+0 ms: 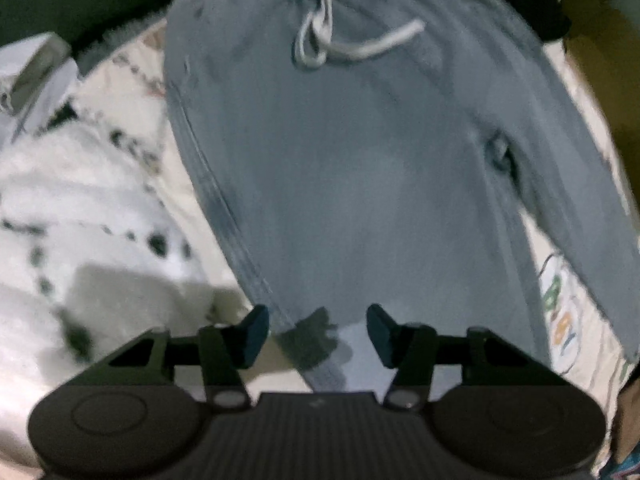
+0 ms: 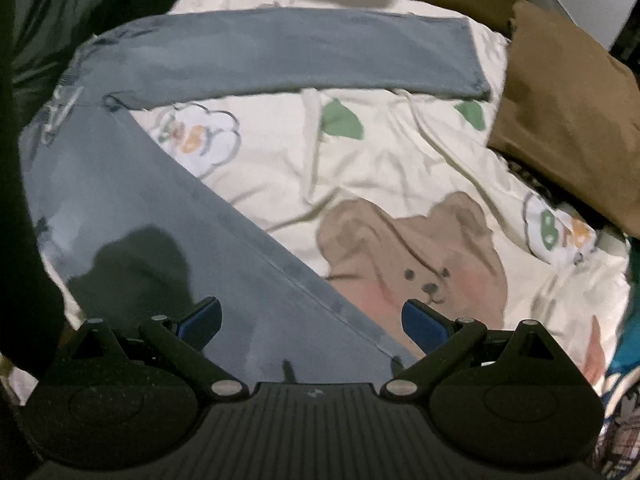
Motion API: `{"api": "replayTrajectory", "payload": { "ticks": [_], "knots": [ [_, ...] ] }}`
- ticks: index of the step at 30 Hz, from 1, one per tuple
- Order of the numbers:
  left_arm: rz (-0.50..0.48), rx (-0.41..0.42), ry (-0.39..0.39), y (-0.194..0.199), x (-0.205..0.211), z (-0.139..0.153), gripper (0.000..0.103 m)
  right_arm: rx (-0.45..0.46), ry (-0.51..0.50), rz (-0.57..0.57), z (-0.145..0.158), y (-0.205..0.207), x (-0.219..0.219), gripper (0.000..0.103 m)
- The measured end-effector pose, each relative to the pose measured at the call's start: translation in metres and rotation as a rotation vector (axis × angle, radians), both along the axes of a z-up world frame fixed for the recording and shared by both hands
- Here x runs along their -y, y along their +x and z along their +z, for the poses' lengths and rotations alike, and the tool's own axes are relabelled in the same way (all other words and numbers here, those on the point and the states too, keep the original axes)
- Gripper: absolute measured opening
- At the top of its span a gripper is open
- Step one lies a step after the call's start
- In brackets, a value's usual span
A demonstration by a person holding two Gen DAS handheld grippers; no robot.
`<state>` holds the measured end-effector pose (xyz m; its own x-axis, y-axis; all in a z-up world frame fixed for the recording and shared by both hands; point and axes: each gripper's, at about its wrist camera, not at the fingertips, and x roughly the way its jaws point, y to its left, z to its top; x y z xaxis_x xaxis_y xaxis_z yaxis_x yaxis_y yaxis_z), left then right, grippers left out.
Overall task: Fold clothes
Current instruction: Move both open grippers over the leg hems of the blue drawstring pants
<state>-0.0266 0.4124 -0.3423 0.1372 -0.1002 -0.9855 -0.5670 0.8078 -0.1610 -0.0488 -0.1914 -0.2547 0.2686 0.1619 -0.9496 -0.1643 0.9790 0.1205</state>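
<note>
The grey sweatpants [image 1: 352, 168] lie spread on the printed bedsheet [image 2: 400, 168], legs splayed apart in a V, the white drawstring [image 1: 332, 36] far ahead of the left gripper's fingers.

The left gripper [image 1: 318, 334] points down at the cloth with its jaws apart; the hem end of one leg lies between and just beyond its fingertips [image 1: 256, 330], but I see no pad pressing on fabric, so nothing is gripped. The right gripper [image 2: 312, 322] hangs over the other leg with its jaws wide; the leg's edge seam runs diagonally between the fingers, one pad over grey cloth, the other over the brown bear [image 2: 416, 264] printed on the sheet.

To do this step well, I would say each hand should settle right at a leg's hem, take both layers of fabric and not the sheet beneath, and close firmly before lifting. The right hand looks a little off the hem; its far finger risks pinching bedsheet. Bringing the splayed legs together first would give a cleaner fold.
</note>
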Motion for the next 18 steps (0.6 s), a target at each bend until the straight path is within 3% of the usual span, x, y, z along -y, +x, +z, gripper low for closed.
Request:
{"api": "replayTrajectory", "payload": {
  "ticks": [6, 18],
  "knots": [
    [0.01, -0.045, 0.008, -0.004, 0.007, -0.026, 0.06, -0.011, -0.011, -0.084, 0.0, -0.004, 0.022, 0.1],
    [0.011, -0.071, -0.044, -0.023, 0.015, -0.059, 0.067, -0.054, -0.038, -0.063, -0.008, -0.009, 0.014, 0.1]
  ]
}}
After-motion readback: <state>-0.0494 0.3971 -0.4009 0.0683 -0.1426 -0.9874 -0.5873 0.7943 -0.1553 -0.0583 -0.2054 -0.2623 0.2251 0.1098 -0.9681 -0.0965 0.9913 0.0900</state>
